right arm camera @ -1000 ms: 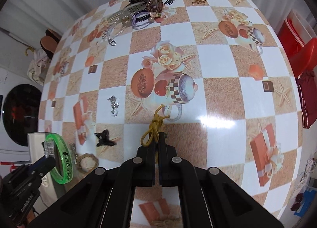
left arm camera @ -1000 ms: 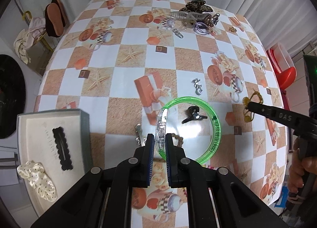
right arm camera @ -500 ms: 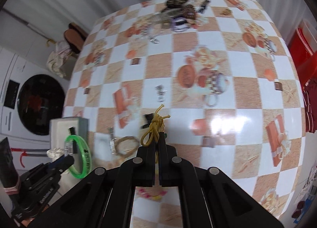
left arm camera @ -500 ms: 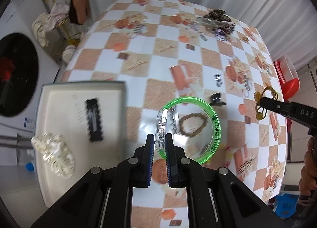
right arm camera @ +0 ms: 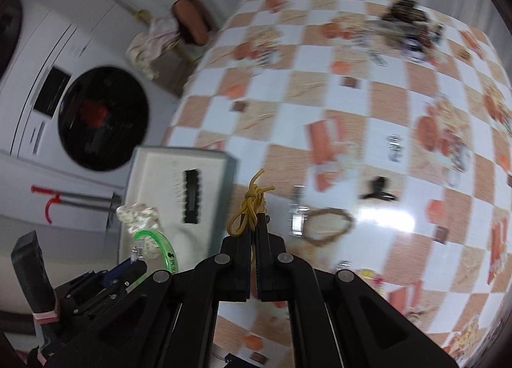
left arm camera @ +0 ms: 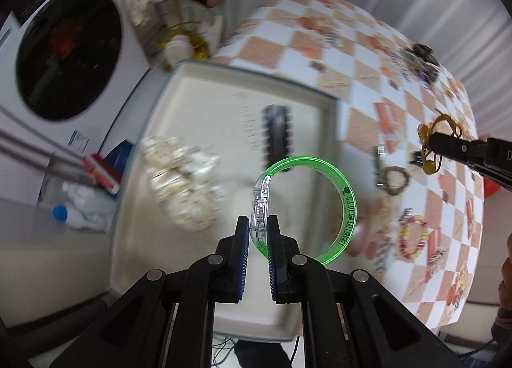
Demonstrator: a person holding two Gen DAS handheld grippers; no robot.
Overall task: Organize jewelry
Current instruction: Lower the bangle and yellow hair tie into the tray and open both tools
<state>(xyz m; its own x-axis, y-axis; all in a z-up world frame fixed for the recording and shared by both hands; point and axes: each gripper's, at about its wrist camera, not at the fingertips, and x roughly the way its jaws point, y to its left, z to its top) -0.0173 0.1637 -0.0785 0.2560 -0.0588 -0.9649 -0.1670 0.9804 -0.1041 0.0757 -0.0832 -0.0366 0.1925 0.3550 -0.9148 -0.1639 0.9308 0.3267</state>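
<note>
A translucent green plastic bangle (left arm camera: 347, 204), a smooth hoop with dark lettering on its rim and a clear, blocky clasp section, is hanging above the shallow cream rectangular tray (left arm camera: 204, 105). The left tool (left arm camera: 257, 233) is clamping that clear clasp between its two blue ribbed pads, so the hoop is standing on edge over the tray's near half. In the right wrist view the same bangle (right arm camera: 161, 243) is showing at the tray's (right arm camera: 153, 163) near end.

Inside the tray, a black scallop-edged flat hair clip (left arm camera: 276, 131) is lying lengthwise near the middle, and a puffy cream fabric scrunchie (left arm camera: 182, 182), crinkled and dotted, is sitting toward the tray's left side.

The right tool (right arm camera: 255, 227) is pinching a knotted mustard-yellow elastic cord (right arm camera: 251, 204) with its pads pressed together; the loops and frayed ends are sticking out beyond the tips, just right of the tray and above the glossy checked worktop (right arm camera: 368, 105), whose cloth is printed with orange and white squares.

On the worktop to the right of the tray are lying a braided tan rope bracelet (right arm camera: 326, 227), a small black claw clip (right arm camera: 379, 192) and a silvery metal clip (right arm camera: 296, 214), blurred. Far from the tray, at the worktop's back edge, a heap of dark, mixed accessories (right arm camera: 406, 25) is sitting, too smeared to tell apart.
</note>
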